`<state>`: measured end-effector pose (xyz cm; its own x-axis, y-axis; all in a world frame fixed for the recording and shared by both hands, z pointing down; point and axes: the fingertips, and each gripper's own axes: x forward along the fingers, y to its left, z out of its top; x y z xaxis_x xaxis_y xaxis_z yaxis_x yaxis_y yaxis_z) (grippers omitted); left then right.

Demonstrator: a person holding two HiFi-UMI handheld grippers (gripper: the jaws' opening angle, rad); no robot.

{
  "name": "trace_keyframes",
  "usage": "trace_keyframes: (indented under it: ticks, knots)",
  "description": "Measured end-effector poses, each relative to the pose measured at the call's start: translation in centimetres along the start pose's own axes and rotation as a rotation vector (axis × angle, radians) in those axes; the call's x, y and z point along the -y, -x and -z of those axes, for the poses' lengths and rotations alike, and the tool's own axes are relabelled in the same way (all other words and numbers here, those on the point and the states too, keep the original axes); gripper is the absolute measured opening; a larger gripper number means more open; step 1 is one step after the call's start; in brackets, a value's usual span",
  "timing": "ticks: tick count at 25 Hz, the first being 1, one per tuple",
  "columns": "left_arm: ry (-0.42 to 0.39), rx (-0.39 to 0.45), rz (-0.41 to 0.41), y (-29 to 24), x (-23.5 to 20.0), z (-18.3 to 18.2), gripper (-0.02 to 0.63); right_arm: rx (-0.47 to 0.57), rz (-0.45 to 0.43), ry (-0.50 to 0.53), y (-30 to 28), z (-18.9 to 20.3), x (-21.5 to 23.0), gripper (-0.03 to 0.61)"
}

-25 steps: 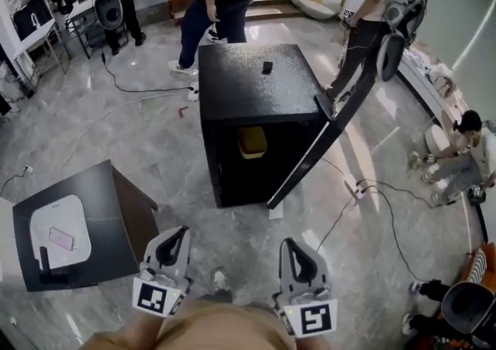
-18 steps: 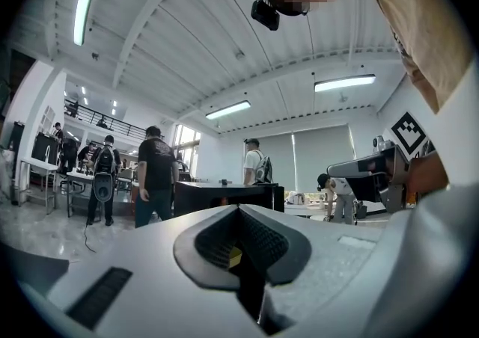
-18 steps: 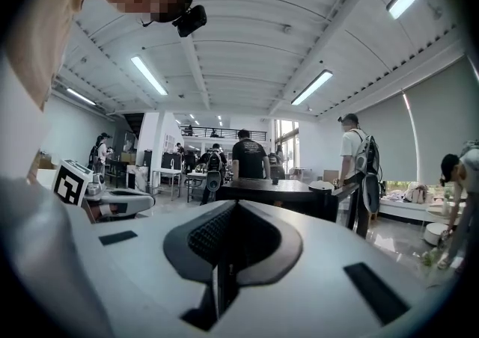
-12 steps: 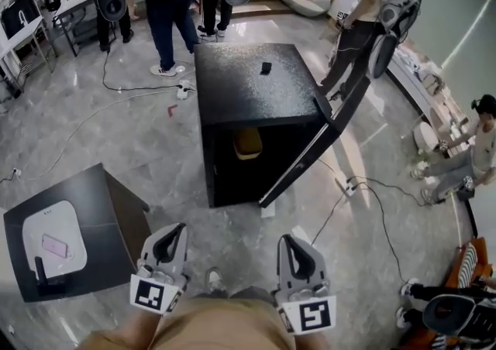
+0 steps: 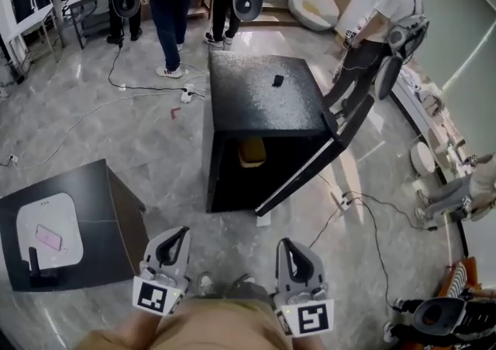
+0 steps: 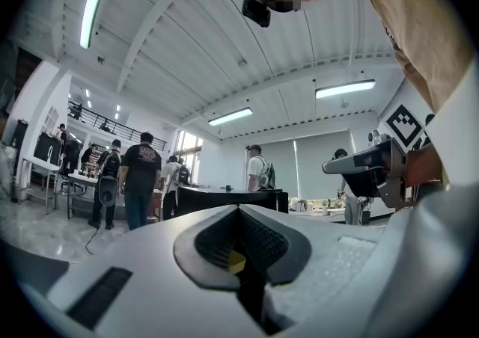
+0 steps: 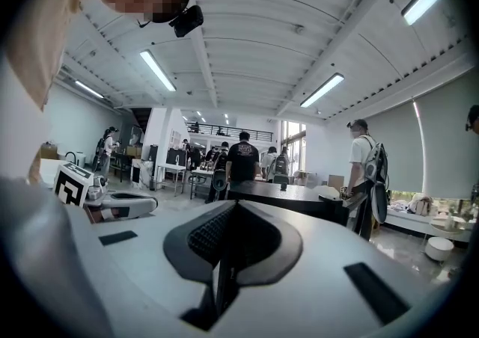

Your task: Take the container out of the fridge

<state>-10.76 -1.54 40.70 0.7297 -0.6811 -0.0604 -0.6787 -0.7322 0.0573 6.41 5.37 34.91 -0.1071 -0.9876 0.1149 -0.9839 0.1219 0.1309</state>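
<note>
Well — yellow container (image 5: 252,152) inside the open fridge (image 5: 256,89); left hand-held gripper (image 5: 179,232) and right hand-held gripper (image 5: 286,244) closed.

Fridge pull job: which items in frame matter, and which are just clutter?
Job:
fridge
open door
yellow container, inside the fridge
left gripper and right gripper, both shut and empty

Clutter:
small black object on the fridge top
black side table
white tray with pink phone
floor cables
</note>
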Motion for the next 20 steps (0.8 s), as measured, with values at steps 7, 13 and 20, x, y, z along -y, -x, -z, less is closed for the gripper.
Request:
trace_keyframes:
  ticks: [7,13,20]
  knots:
    - [-0.020,-0.020,-0.003,-1.0,0.5,0.1,0.002,0.016,-0.030,-0.031,-1.5,0.3,0.5,0.003]
    - [-0.055,-0.022,-0.022,-3.5,1.3,-0.1,0.002,0.040,-0.054,-0.065,-3.0,1.1,3.3,0.003]
    - [-0.064,-0.051,-0.055,-7.1,2.8,0.4,0.002,0.073,-0.077,-0.065,-4.7,0.8,7.6,0.003]
